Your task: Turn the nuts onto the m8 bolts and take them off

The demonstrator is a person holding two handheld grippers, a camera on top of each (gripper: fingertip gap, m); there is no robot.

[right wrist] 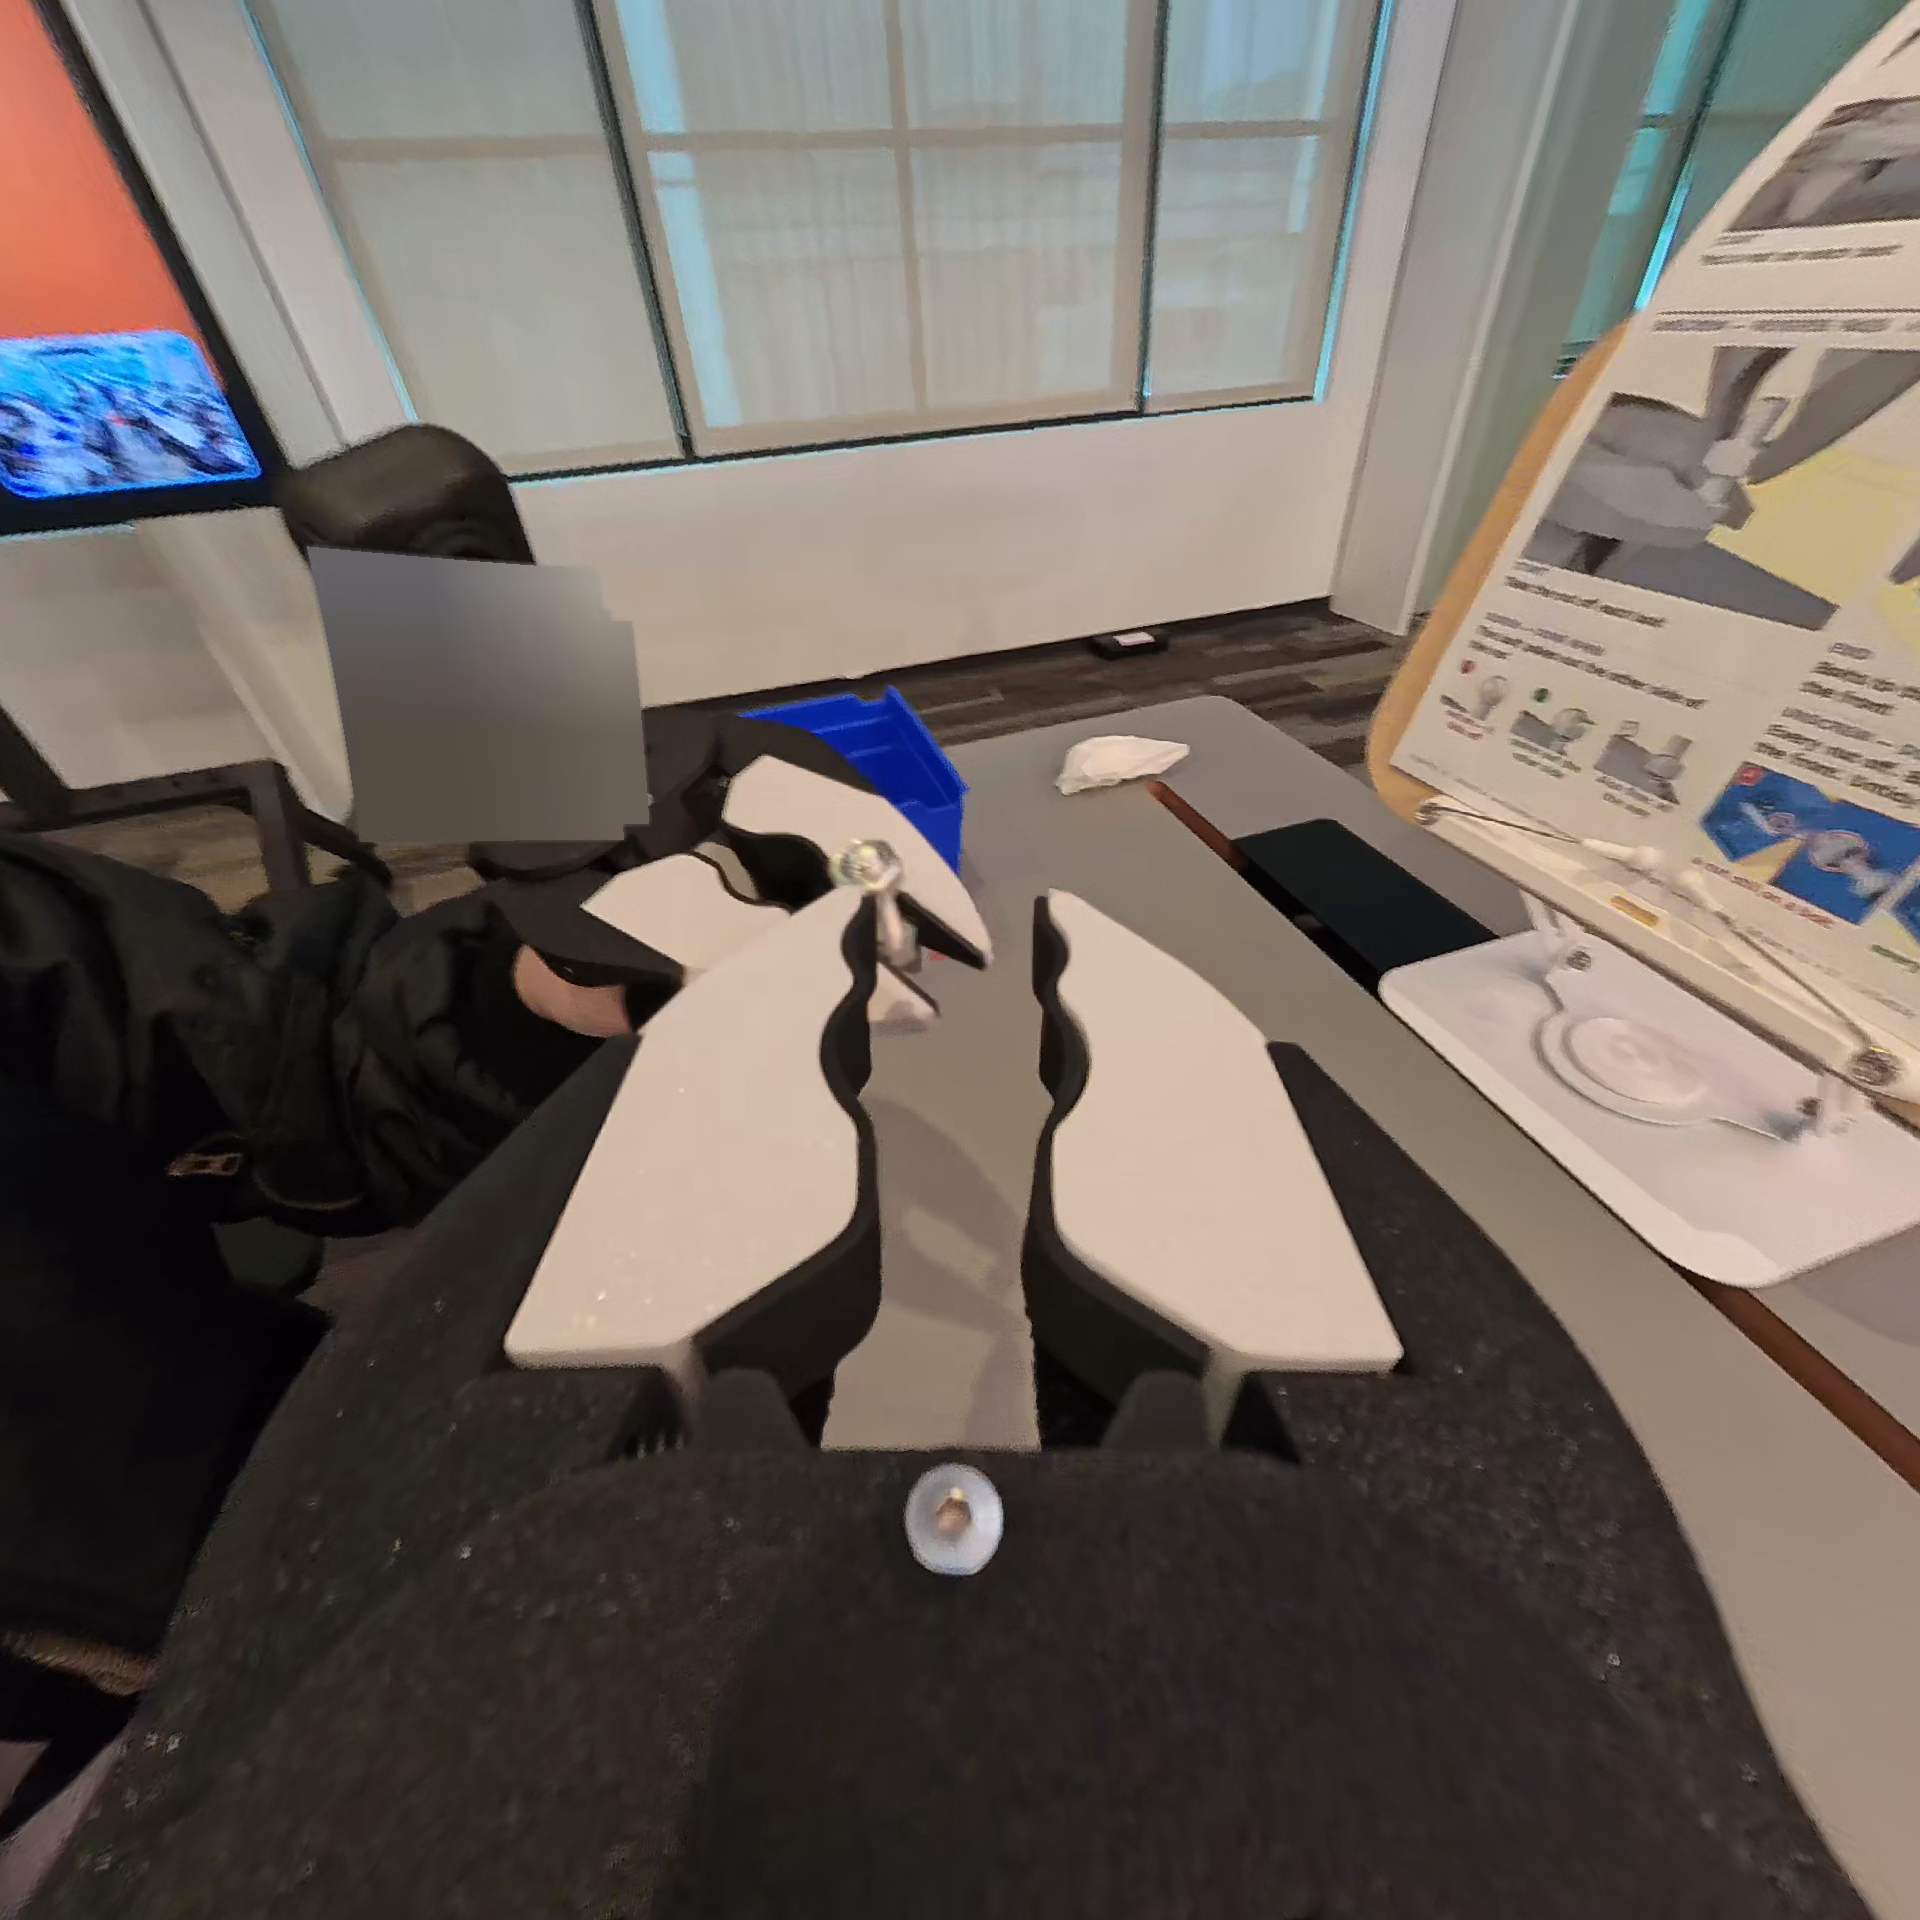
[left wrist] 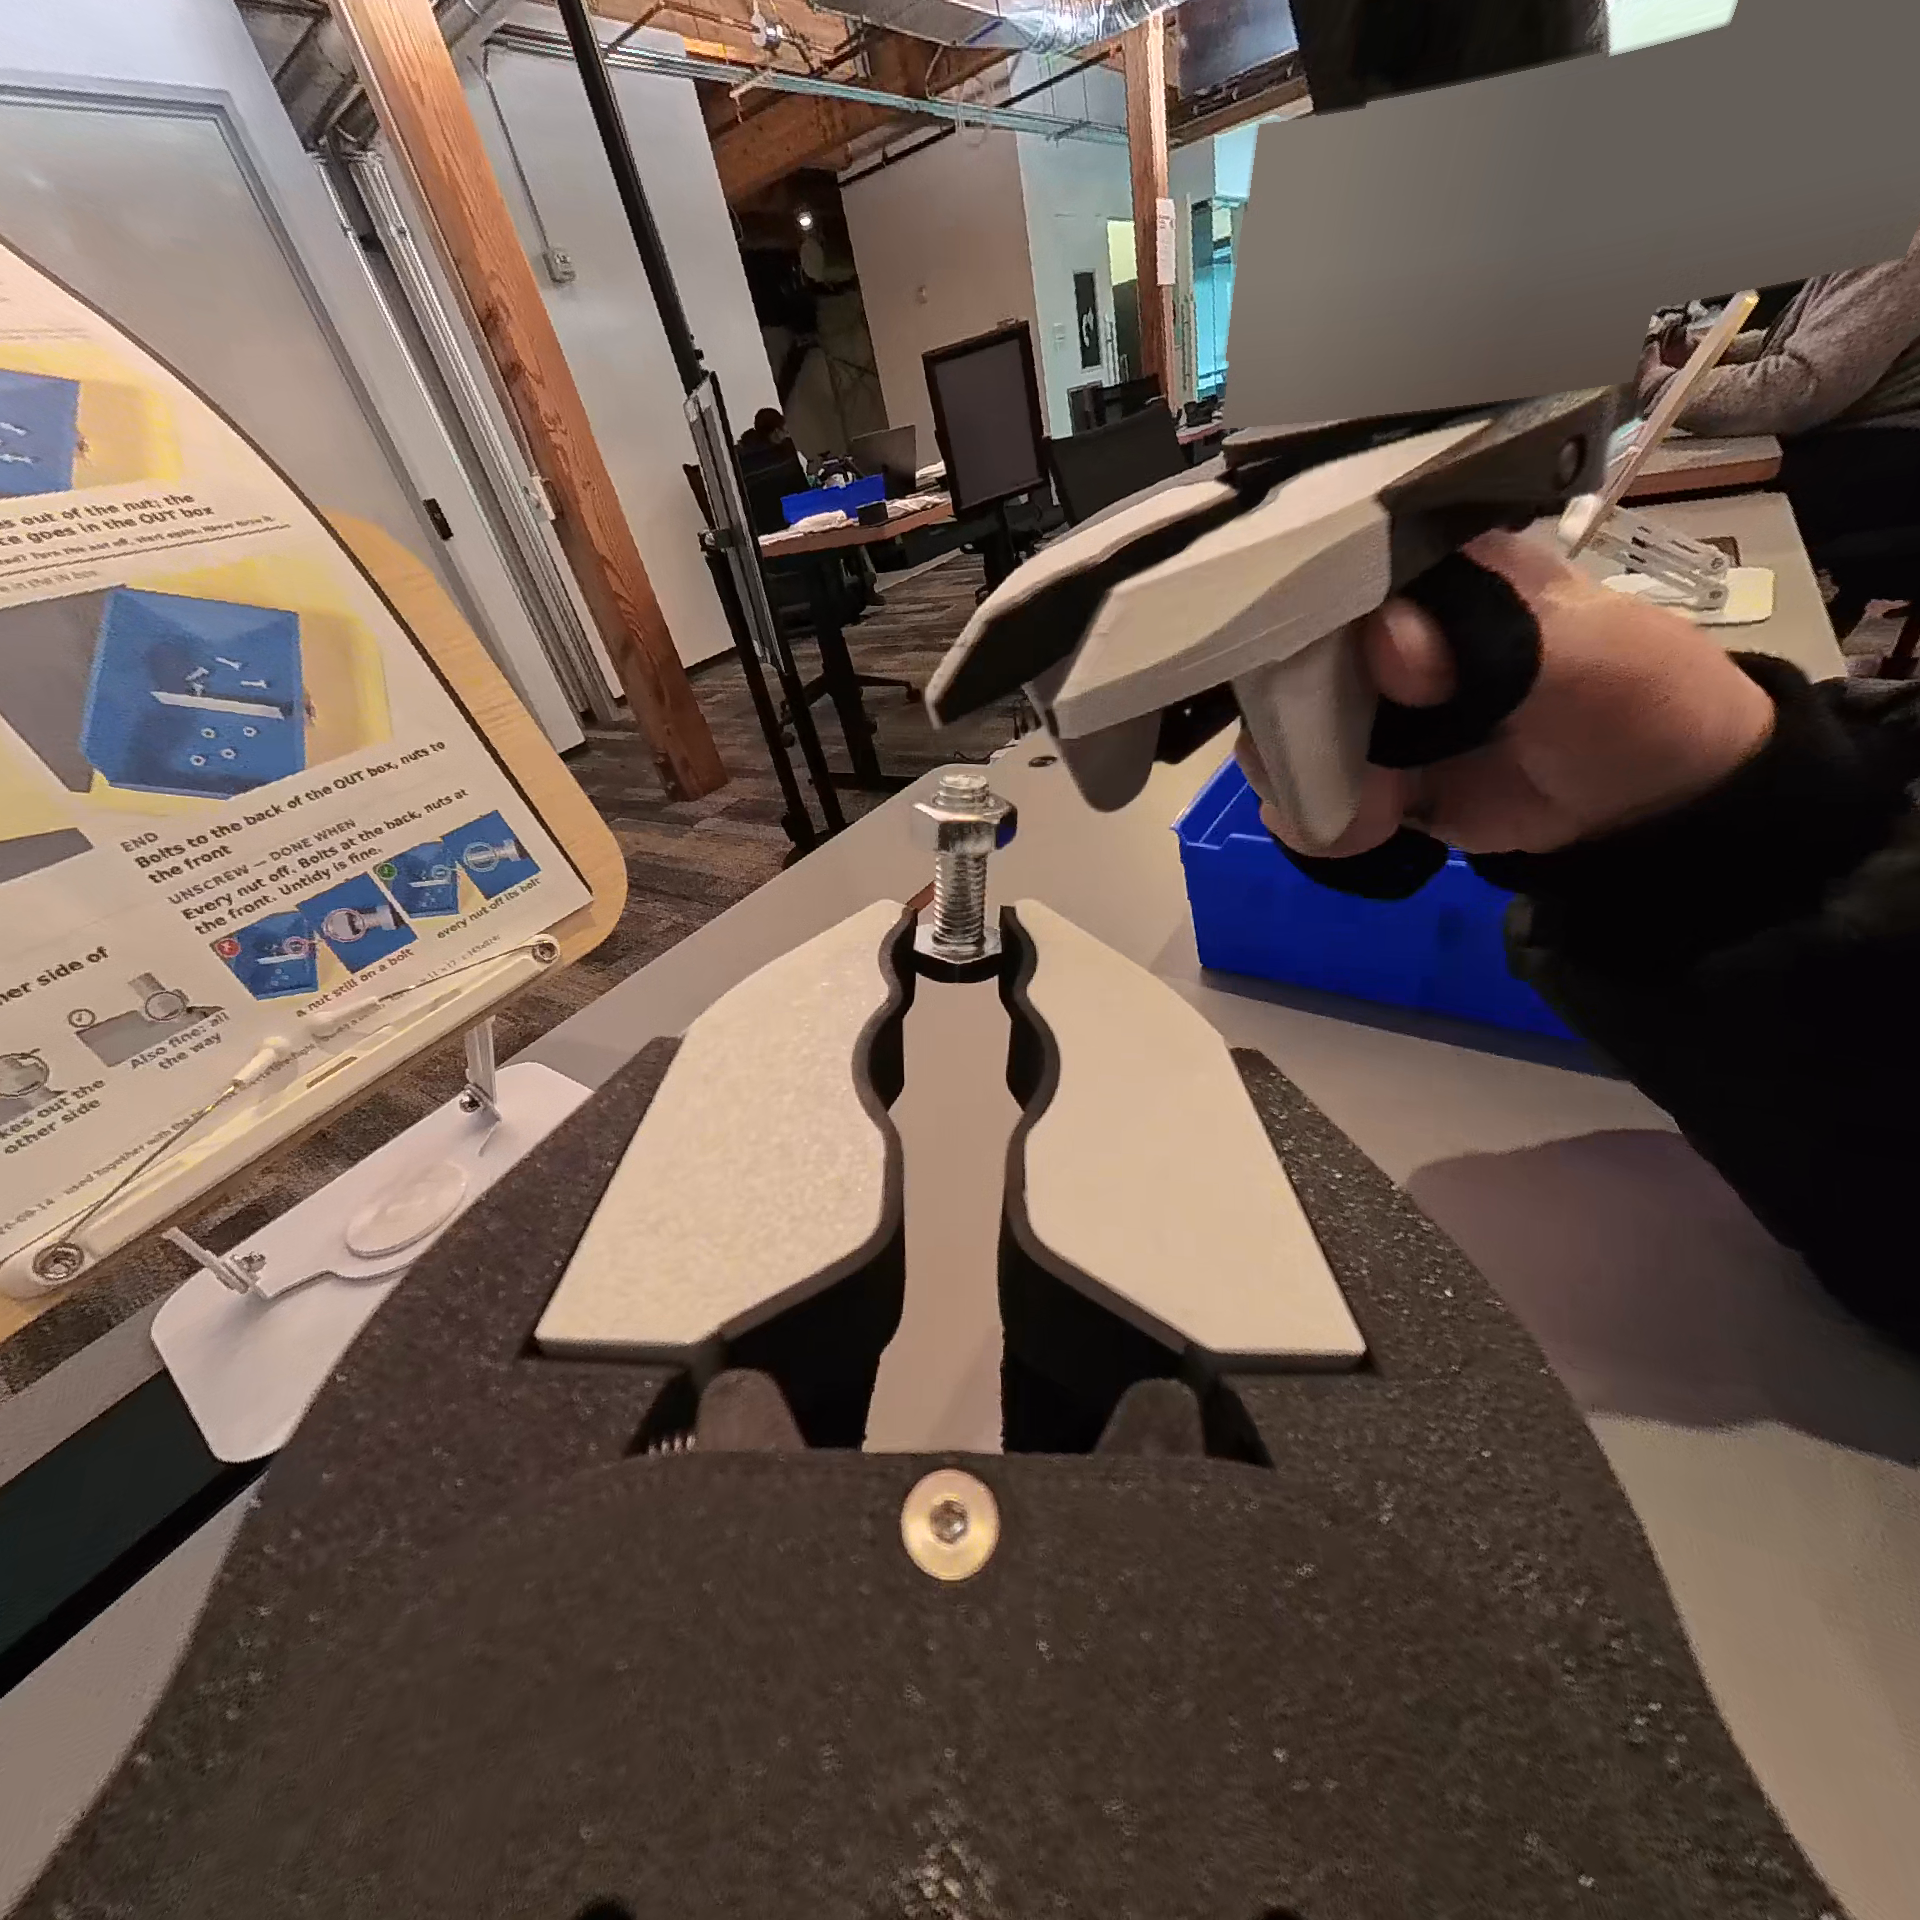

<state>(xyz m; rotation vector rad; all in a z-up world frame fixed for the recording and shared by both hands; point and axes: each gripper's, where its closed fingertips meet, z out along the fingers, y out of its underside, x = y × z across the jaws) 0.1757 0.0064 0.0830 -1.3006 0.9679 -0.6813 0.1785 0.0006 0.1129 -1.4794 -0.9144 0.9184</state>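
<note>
Left gripper (left wrist: 958,935): white fingers with black pads, drawn close and pinching the hexagonal head of the bolt at the very tips.
Bolt (left wrist: 958,902): silver, threaded, standing upright above the left fingertips, head down between the pads, threaded end up.
Nut (left wrist: 962,824): silver hexagon, threaded on near the top of the bolt; a short stub of thread shows above it.
Right gripper (right wrist: 954,914): fingers spread apart with grey table visible between the pads, nothing in the grasp; in the left wrist view it hangs above and to the right of the nut, tips pointing down toward it, not touching.
Right hand (left wrist: 1538,717): wrapped round the right gripper's handle, in a black fingerless glove and dark sleeve.
Table (left wrist: 1299,1049): grey top under both grippers.
Blue bin (left wrist: 1351,925): open plastic box on the table, just behind the right hand; contents not visible.
Instruction board (left wrist: 260,727): printed sheet with pictures on a light wooden backing, propped on a white stand (left wrist: 343,1278) at the table's left edge.
White crumpled paper (right wrist: 1117,758): lying on the table, well beyond the blue bin.
Black flat object (right wrist: 1361,904): on the table beside the white stand, kind unclear.
Surroundings: office space with desks, chairs, a wooden post and a large window.
</note>
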